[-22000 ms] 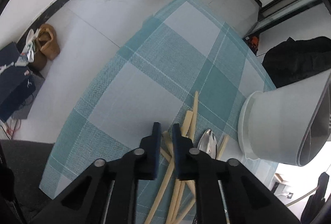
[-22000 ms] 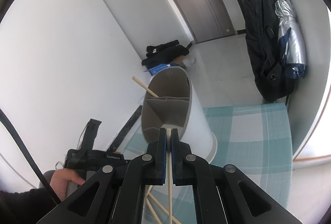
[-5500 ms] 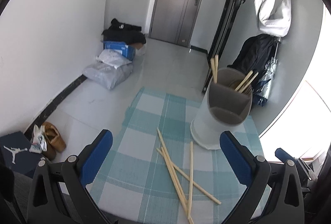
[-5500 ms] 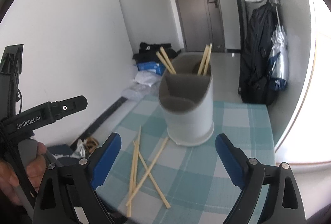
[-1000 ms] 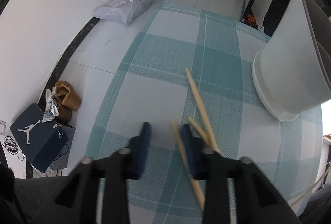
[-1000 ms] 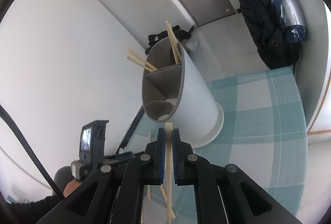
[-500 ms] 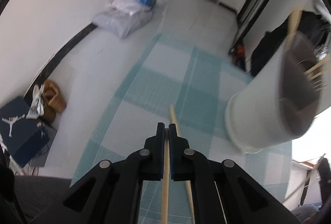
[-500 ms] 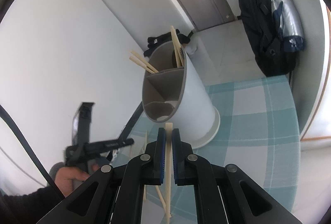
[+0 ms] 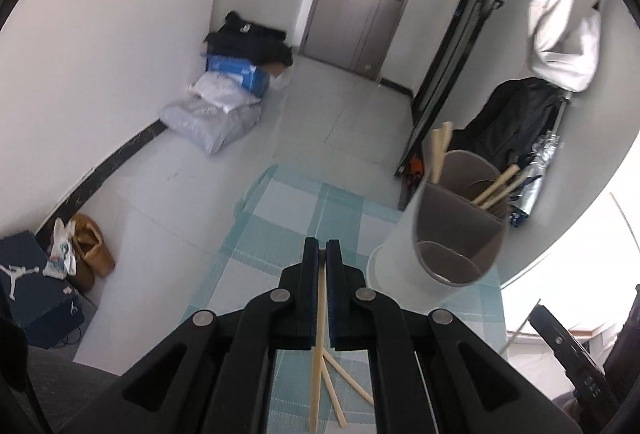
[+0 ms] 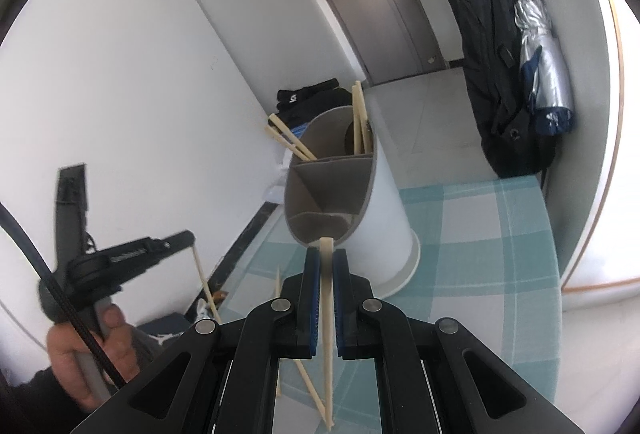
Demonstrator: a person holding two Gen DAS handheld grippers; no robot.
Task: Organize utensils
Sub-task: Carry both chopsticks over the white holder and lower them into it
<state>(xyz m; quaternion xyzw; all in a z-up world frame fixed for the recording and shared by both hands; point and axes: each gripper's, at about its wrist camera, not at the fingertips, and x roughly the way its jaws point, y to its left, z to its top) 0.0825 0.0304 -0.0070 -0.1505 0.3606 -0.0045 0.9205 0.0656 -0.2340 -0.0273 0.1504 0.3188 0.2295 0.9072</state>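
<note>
My left gripper [image 9: 322,246] is shut on a pale wooden chopstick [image 9: 318,362] that runs back between its blue pads, lifted above the teal checked cloth [image 9: 280,226]. The white utensil holder [image 9: 404,254] stands ahead on the right, with several chopsticks [image 9: 440,149] in its far grey compartments. My right gripper [image 10: 326,254] is shut on another chopstick [image 10: 327,334], whose tip points at the near rim of the holder [image 10: 388,234]. The right wrist view also shows the left gripper [image 10: 190,238] at the left, held by a hand [image 10: 80,358], its chopstick [image 10: 204,282] hanging down.
Two loose chopsticks [image 9: 348,382] lie crossed on the cloth below my left gripper, and one of them [image 10: 308,382] also shows in the right wrist view. Bags and boxes [image 9: 224,105] sit on the floor by the wall. A black backpack and a folded umbrella [image 10: 540,81] hang right of the table.
The left gripper has shut on a chopstick, risen off the cloth with it and tilted up, bringing the holder's top into view. The right gripper still holds its chopstick near the holder.
</note>
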